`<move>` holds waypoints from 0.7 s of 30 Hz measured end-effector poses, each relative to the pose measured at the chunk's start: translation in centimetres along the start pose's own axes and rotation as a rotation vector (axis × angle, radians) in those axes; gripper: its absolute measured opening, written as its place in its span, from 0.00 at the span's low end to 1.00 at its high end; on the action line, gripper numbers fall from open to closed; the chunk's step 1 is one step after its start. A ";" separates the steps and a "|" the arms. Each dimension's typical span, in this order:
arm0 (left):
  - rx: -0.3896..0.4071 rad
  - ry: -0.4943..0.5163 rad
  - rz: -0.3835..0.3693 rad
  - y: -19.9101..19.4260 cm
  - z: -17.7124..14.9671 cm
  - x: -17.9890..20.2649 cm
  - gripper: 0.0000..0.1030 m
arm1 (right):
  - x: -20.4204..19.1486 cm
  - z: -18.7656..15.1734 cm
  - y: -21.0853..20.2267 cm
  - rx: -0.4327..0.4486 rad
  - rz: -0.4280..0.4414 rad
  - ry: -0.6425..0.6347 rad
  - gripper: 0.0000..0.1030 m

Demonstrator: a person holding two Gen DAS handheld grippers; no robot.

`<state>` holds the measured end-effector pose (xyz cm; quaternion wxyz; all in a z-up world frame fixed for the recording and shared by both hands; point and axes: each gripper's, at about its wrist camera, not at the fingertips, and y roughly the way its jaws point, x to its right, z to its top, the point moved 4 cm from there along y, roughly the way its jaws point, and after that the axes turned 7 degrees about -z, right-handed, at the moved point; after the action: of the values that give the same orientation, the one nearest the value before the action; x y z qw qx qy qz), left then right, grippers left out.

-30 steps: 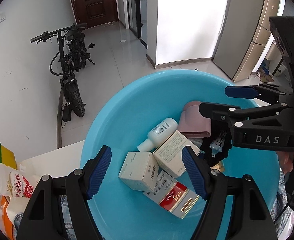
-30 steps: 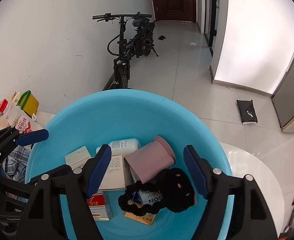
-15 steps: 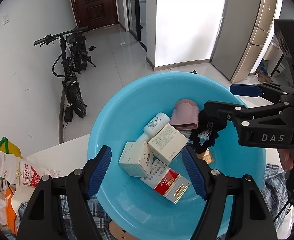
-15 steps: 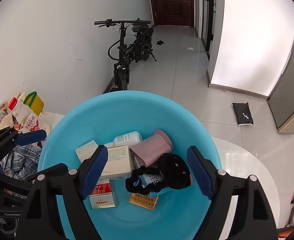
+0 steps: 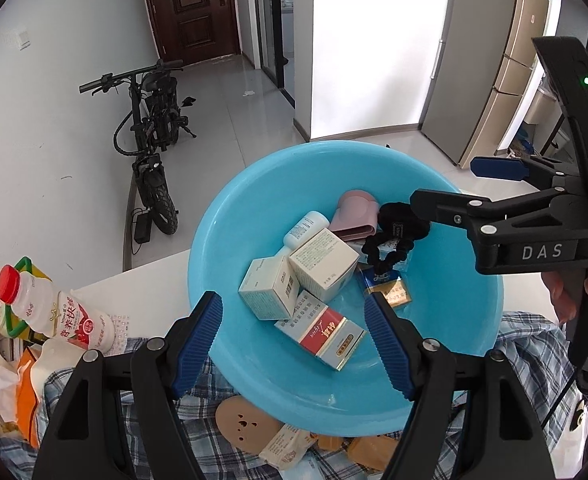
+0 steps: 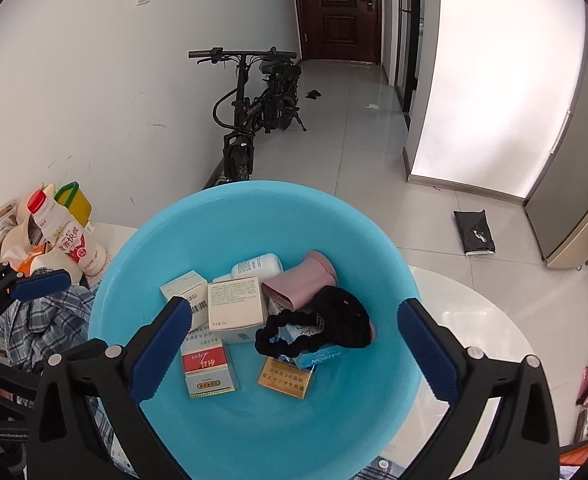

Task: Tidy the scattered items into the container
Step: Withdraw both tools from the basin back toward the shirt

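A blue basin (image 5: 229, 216) (image 6: 221, 216) holds white boxes (image 5: 322, 262) (image 6: 235, 306), a red-and-white carton (image 5: 326, 332) (image 6: 205, 368), a white bottle (image 5: 306, 226), a pink holder (image 5: 356, 216) (image 6: 300, 280), a black scrunchie (image 5: 390, 248) (image 6: 314, 328) and a gold pack (image 6: 285, 376). My left gripper (image 5: 294, 340) is open and empty above the basin's near rim. My right gripper (image 6: 289, 352) is open and empty above the basin; it also shows in the left wrist view (image 5: 494, 184).
A plaid cloth (image 5: 133, 400) (image 6: 49, 320) lies under the basin, with a tan disc (image 5: 241, 424) and packets on it. A yogurt bottle (image 5: 49, 312) (image 6: 65, 240) and snack bags stand at the left. A bicycle (image 6: 253, 108) leans on the far wall.
Both grippers have pulled up and back from the basin, so it looks smaller and the cloth, disc and yogurt bottle have come into view. Both stay open.
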<state>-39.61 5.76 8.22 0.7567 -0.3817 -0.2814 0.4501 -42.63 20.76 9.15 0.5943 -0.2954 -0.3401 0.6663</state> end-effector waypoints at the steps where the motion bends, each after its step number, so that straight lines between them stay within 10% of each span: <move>1: 0.012 -0.002 0.000 -0.4 -0.1 0.0 0.81 | 0.0 -0.2 -0.4 0.006 0.002 -0.006 0.99; 21: 0.072 -0.018 -0.086 -6.6 -4.5 0.5 0.82 | -3.5 -4.3 -7.8 0.091 0.072 -0.128 0.99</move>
<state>-32.80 2.77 11.25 0.7860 -0.3375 -0.2879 0.4306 -34.19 18.24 12.85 0.5599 -0.2370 -0.3360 0.7194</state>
